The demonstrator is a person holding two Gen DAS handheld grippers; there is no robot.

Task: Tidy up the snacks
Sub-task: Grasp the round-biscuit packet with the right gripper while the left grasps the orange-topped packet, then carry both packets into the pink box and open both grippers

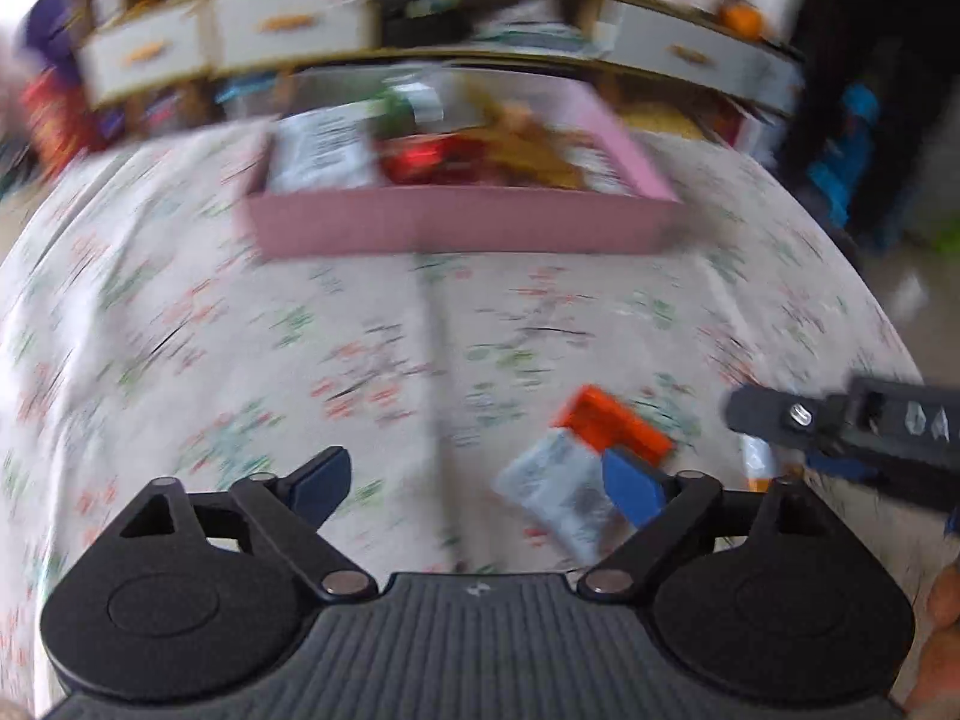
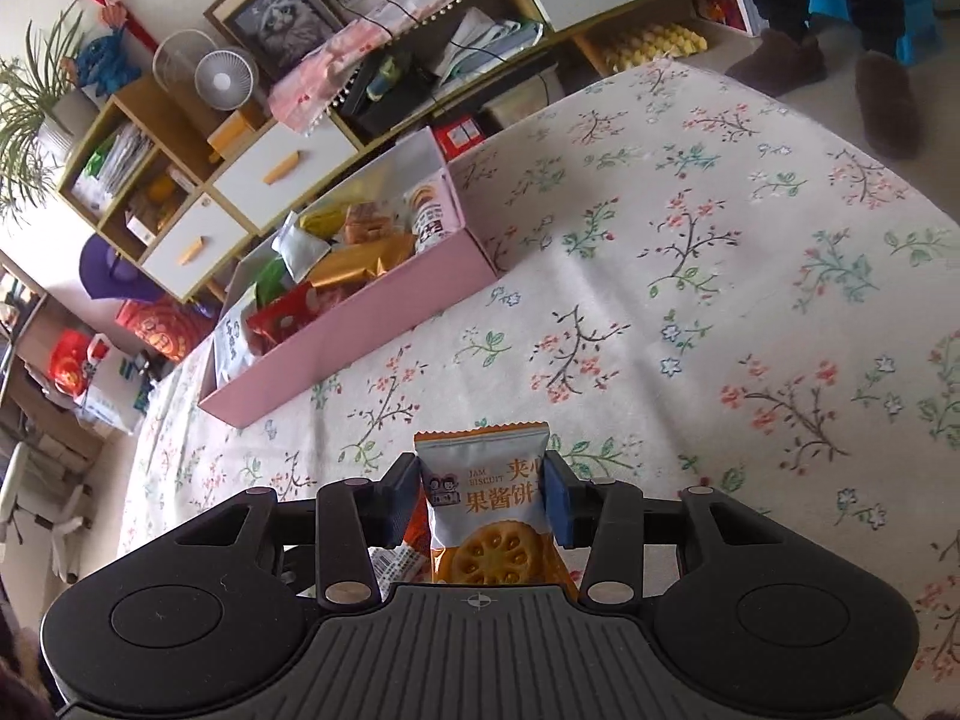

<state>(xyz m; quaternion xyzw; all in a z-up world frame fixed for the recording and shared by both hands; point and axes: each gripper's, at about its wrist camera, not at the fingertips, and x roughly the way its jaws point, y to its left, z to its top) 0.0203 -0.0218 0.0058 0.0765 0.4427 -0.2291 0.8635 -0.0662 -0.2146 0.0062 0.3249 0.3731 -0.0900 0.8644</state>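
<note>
a: item one, right hand-held gripper point(image 2: 486, 495)?
b: you have it clamped on the jam biscuit packet point(image 2: 489, 516), one pad on each side edge, packet upright so the wrapper does not fold. it hangs above the floral cloth point(image 2: 690, 276) on the desk, well apart from the pink box point(image 2: 354, 342).

a: item two, left hand-held gripper point(image 1: 474, 489)?
b: spread wide, nothing between its pads. view is blurred. an orange-and-white packet point(image 1: 576, 468) lies loose on the cloth just past its right pad; i cannot tell whether they touch.

a: item three, pink box?
b: open-topped, on the cloth near the shelf unit point(image 2: 240, 180), already stocked with mixed wrappers. judged: it is your collecting bin, so the held packet likely goes there next, and your empty gripper is free for the loose one.
</note>
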